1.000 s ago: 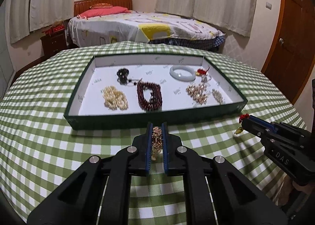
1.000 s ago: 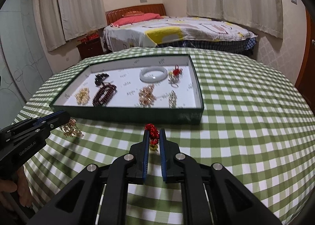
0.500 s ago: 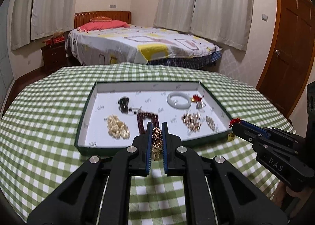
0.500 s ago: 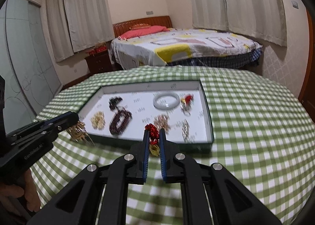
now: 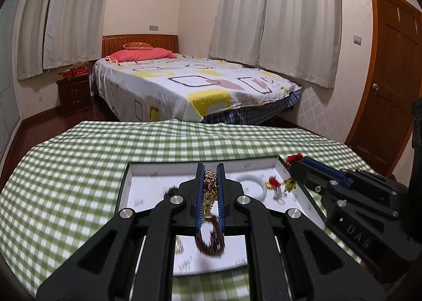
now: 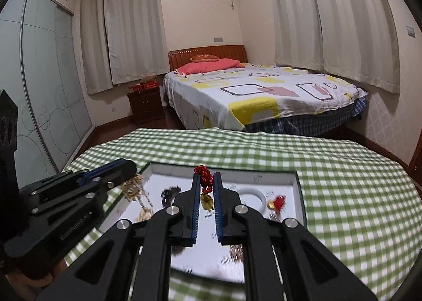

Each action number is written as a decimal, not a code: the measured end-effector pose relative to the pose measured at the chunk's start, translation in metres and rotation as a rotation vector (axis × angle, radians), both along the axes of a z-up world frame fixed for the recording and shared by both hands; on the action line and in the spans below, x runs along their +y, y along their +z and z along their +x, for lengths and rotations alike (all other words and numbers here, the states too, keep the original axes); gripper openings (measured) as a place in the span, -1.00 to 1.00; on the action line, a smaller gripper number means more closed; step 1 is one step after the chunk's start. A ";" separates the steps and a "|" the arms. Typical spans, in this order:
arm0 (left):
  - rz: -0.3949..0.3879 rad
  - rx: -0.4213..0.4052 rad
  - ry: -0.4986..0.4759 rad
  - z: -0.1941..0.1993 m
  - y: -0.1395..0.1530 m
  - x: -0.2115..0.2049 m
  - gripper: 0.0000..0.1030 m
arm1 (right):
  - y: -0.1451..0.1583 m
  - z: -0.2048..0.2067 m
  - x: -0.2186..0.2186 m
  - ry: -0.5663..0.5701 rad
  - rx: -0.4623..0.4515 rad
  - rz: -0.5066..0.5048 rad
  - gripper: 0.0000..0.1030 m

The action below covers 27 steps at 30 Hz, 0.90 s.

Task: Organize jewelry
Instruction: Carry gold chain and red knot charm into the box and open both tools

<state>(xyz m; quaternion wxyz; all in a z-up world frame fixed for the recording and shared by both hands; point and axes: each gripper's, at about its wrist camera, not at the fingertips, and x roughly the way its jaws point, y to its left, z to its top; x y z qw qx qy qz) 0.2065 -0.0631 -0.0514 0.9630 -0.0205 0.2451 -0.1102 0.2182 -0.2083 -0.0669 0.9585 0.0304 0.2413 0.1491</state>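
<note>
Both grippers have been raised from the checked tablecloth (image 5: 79, 169) to above the green-walled tray (image 5: 122, 190). The left gripper (image 5: 210, 177) is clenched on a gold bead piece (image 5: 210, 187); the right gripper (image 6: 205, 182) on a red-knotted charm (image 6: 204, 178). A white bangle (image 6: 250, 197) lies in the tray.

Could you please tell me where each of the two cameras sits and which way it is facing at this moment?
Left wrist: on the left gripper, looking along its fingers, shut on a gold bead piece, over the tray towards the bed; the right gripper enters from the right.
Right wrist: on the right gripper, shut on a red knotted charm, facing likewise; the left gripper enters from the left.
Shared: tray, white bangle, checked cloth, bed.
</note>
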 end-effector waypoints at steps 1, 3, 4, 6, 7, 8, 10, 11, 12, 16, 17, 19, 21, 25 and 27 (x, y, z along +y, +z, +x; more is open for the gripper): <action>0.001 -0.002 0.000 0.008 0.000 -0.001 -0.82 | 0.001 0.006 0.003 0.003 -0.003 0.000 -0.80; 0.003 -0.002 -0.001 0.022 0.000 -0.003 -0.82 | 0.001 0.017 0.007 0.007 -0.008 -0.003 -0.80; 0.005 0.002 0.000 0.031 -0.001 -0.004 -0.82 | 0.001 0.023 0.009 0.008 -0.008 -0.006 -0.80; 0.015 0.015 0.003 0.045 -0.007 -0.007 -0.82 | -0.002 0.034 0.013 0.010 -0.003 -0.009 -0.80; 0.023 0.033 0.006 0.054 -0.013 -0.008 -0.82 | -0.007 0.042 0.015 0.009 0.007 -0.012 -0.80; 0.023 0.054 0.012 0.061 -0.020 -0.008 -0.82 | -0.012 0.049 0.016 0.006 0.024 -0.012 -0.80; 0.024 0.098 0.022 0.074 -0.033 -0.006 -0.82 | -0.024 0.061 0.016 0.005 0.060 -0.009 -0.80; 0.025 0.124 0.026 0.081 -0.041 -0.005 -0.82 | -0.028 0.066 0.018 0.004 0.073 -0.012 -0.80; 0.025 0.149 0.028 0.087 -0.048 -0.004 -0.82 | -0.036 0.072 0.018 0.002 0.092 -0.019 -0.80; 0.034 0.229 0.026 0.104 -0.070 -0.002 -0.82 | -0.057 0.086 0.020 0.006 0.161 -0.034 -0.80; 0.031 0.241 0.025 0.106 -0.073 0.000 -0.82 | -0.061 0.090 0.021 0.007 0.177 -0.039 -0.80; 0.025 0.269 0.023 0.111 -0.078 0.002 -0.82 | -0.067 0.094 0.022 0.008 0.201 -0.047 -0.80; 0.019 0.285 0.024 0.116 -0.081 0.004 -0.82 | -0.072 0.095 0.023 0.008 0.223 -0.054 -0.80; 0.013 0.325 0.017 0.120 -0.088 0.005 -0.82 | -0.078 0.101 0.023 0.010 0.263 -0.061 -0.80; 0.015 0.333 0.022 0.122 -0.090 0.005 -0.82 | -0.080 0.104 0.025 0.008 0.274 -0.062 -0.80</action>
